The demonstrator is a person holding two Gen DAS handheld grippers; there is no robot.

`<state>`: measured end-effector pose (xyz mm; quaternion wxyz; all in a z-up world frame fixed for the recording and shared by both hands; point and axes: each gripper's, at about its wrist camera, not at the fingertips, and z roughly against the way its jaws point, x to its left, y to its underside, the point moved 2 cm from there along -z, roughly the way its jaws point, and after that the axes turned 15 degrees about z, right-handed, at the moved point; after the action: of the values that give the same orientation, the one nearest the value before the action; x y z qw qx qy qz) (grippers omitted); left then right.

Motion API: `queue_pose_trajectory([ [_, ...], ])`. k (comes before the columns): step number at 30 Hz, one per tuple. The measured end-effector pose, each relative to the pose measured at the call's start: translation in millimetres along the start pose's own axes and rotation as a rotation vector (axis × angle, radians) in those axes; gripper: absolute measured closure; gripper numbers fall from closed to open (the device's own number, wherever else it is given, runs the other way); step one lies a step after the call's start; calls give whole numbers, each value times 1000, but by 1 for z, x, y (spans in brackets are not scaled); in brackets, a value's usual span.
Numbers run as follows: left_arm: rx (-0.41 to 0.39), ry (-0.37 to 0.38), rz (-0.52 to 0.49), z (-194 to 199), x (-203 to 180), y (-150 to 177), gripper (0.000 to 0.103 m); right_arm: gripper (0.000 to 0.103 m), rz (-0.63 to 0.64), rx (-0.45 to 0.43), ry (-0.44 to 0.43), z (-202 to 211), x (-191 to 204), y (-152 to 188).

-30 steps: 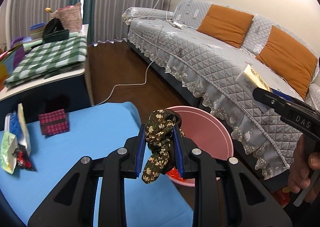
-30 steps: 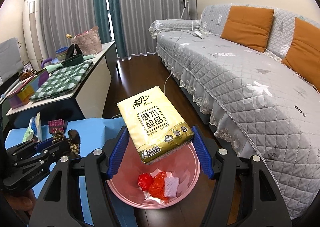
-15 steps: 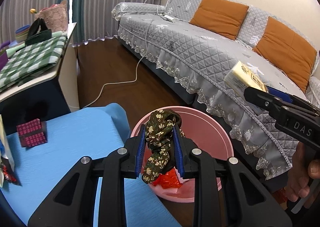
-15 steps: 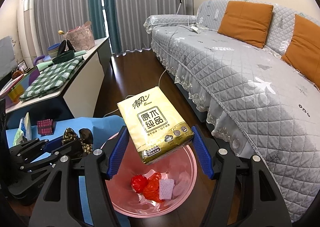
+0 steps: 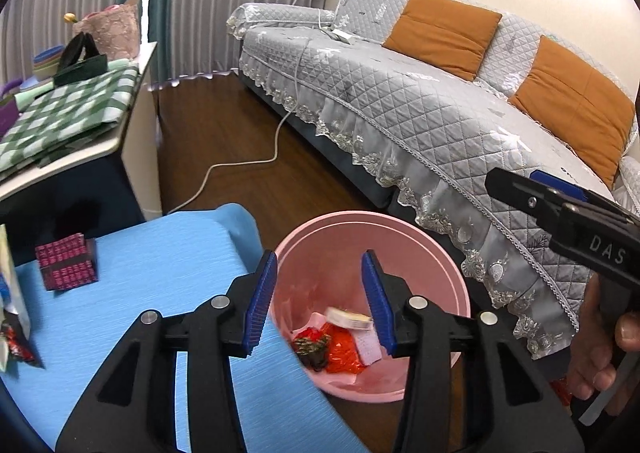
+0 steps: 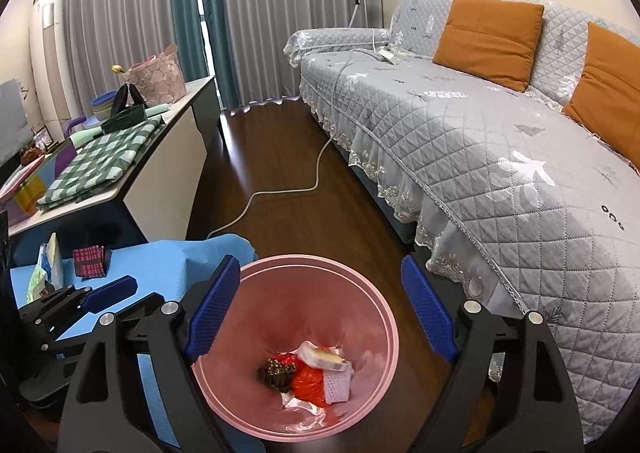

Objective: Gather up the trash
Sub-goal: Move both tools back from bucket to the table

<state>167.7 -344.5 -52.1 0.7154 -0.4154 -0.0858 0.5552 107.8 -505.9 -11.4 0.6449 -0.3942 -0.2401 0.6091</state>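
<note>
The pink bin point(image 5: 372, 217) stands on the floor between the blue table and the sofa. On its bottom lie the dark floral cloth point(image 5: 310, 345), the yellow tissue pack point(image 5: 348, 319) and a red wrapper point(image 5: 340, 349). My left gripper point(image 5: 320, 277) hangs over the bin's near rim, its jaws opening with nothing between them. My right gripper point(image 6: 320, 277) is above the bin point(image 6: 304, 259), jaws opening and empty. Straight below it lie the tissue pack point(image 6: 326, 357) and the floral cloth point(image 6: 278, 371). Each view shows the other gripper: the right gripper point(image 5: 516, 181), the left gripper point(image 6: 132, 295).
A blue table point(image 5: 160, 253) holds a magenta box point(image 5: 66, 267) and snack packets point(image 5: 12, 333) at its left edge. A grey quilted sofa point(image 5: 420, 113) runs along the right. A white cable point(image 5: 240, 165) crosses the wooden floor. A cluttered side desk point(image 5: 68, 121) stands at the left.
The left gripper has let go of the floral cloth and the right gripper of the tissue pack; both now lie in the bin. Both pairs of jaws stand wider.
</note>
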Motion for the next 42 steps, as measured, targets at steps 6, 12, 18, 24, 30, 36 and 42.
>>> queue_pose_trajectory([
  [6, -31, -42, 14, 31, 23, 1, 59, 22, 12, -54, -35, 16, 19, -11],
  [12, -68, -93, 40, 75, 57, 6, 59, 23, 45, -107, -103, 37, 54, -21],
  [18, -105, -155, 65, 122, 101, 12, 59, 31, 70, -134, -172, 55, 96, -29],
  [24, -142, -231, 124, 170, 163, 14, 59, 49, 128, -161, -247, 67, 147, -34],
  [30, -199, -289, 196, 200, 213, 17, 64, 60, 172, -171, -348, 68, 191, -34],
  [36, -235, -338, 272, 212, 252, 34, 75, 61, 198, -148, -432, 55, 235, -28],
  [42, -221, -359, 269, 206, 268, 40, 81, 62, 230, -112, -481, 30, 275, -23],
])
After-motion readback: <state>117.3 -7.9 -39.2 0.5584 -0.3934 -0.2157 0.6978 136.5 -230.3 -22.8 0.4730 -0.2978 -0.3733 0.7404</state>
